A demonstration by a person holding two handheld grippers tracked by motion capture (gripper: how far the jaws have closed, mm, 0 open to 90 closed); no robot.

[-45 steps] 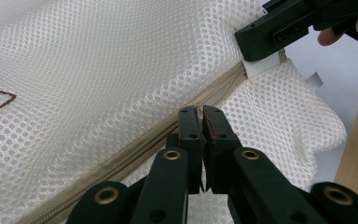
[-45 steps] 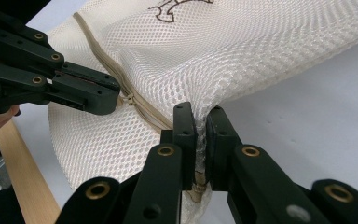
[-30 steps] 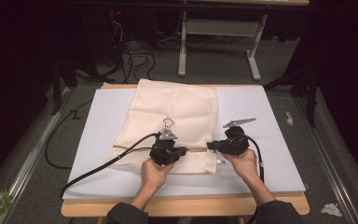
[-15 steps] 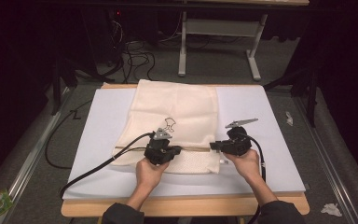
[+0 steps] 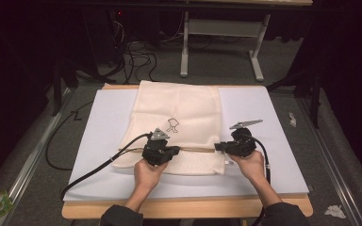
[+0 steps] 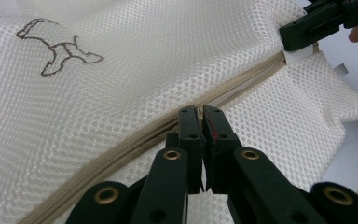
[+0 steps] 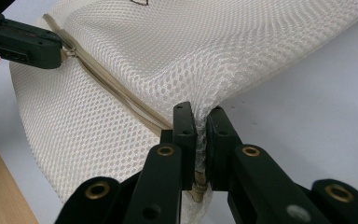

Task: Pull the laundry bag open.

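Here, cream mesh bag (image 5: 179, 122) flat on the white surface (image 5: 268, 117), left tongs (image 6: 202, 122) closed on its zipper (image 6: 135, 140), right tongs (image 7: 200, 133) clamped on its edge.

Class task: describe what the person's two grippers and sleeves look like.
Both the left gripper and right gripper are black, with brass-coloured rivets along their linkages. A black cable trails from the left one. Grey three-cornered plates sit on top. The sleeves are dark.
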